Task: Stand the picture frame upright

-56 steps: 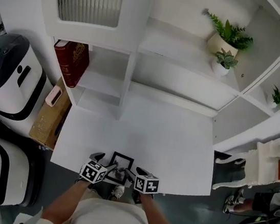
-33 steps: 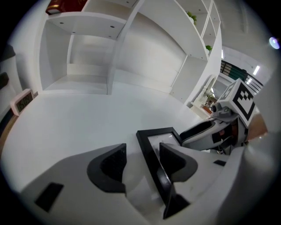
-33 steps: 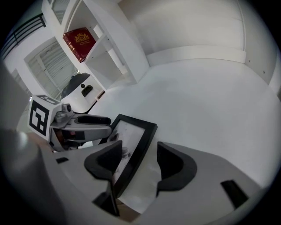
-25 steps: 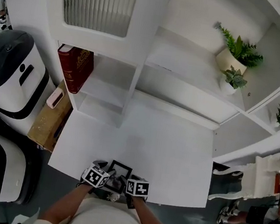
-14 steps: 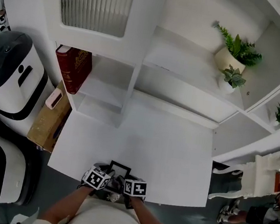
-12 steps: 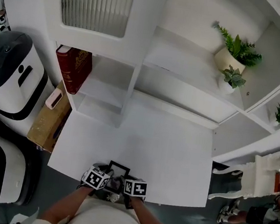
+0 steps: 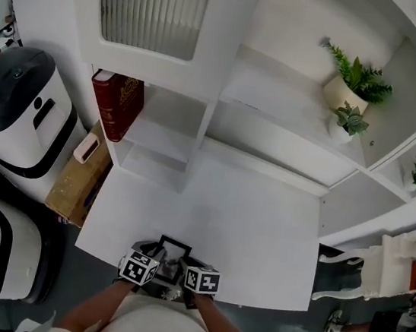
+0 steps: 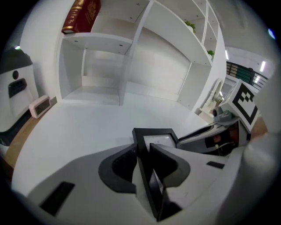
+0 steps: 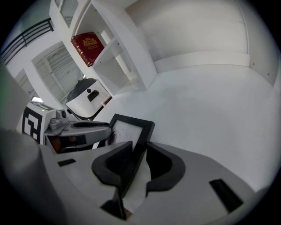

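Note:
A small black picture frame (image 7: pixel 174 250) sits at the near edge of the white table (image 7: pixel 246 220), its top raised and leaning. My left gripper (image 7: pixel 158 259) holds the frame's left side and my right gripper (image 7: pixel 185 265) its right side. In the left gripper view the frame (image 8: pixel 160 137) has its edge between my closing jaws (image 8: pixel 142 147), and both pads touch it. In the right gripper view the frame (image 9: pixel 127 129) runs between that gripper's closing jaws (image 9: pixel 139 147), pads against its edge. Each gripper shows in the other's view.
A white shelf unit (image 7: pixel 202 99) stands at the table's back, with a red book (image 7: pixel 117 103) on the left and potted plants (image 7: pixel 351 78) on the right. White and black machines (image 7: pixel 12 111) and a cardboard box (image 7: pixel 76 177) stand left of the table.
Both grippers have drawn closer together at the frame's two sides, and their jaws have narrowed onto its edges. The frame stays at the table's near edge.

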Tool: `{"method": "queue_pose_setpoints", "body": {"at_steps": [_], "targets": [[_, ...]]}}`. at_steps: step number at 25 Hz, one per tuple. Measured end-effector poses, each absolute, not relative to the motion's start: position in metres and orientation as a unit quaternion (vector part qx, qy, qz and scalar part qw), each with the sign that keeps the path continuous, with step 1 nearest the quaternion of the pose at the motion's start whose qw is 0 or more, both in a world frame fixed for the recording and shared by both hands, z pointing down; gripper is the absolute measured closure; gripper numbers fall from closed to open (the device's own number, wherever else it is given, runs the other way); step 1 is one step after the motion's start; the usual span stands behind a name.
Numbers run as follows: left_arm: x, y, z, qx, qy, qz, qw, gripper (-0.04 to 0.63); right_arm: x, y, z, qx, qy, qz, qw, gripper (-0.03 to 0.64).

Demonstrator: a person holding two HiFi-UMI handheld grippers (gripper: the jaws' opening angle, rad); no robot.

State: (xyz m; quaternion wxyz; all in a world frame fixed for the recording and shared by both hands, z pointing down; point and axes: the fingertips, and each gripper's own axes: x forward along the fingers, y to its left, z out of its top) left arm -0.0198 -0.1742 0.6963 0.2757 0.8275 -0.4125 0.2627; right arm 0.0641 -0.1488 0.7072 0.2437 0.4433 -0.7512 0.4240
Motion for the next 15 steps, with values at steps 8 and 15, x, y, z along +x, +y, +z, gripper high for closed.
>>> {"method": "queue_pose_setpoints", "body": {"at_steps": [8, 15], "targets": [[-0.033, -0.191, 0.675, 0.827, -0.445, 0.234, 0.251, 0.502, 0.055, -0.171, 0.682, 0.458, -0.78, 0.361, 0.228, 0.517], [-0.038, -0.214, 0.651, 0.833, -0.463, 0.204, 0.225, 0.508, 0.051, -0.195, 0.665, 0.457, -0.801, 0.313, 0.226, 0.517]]}}
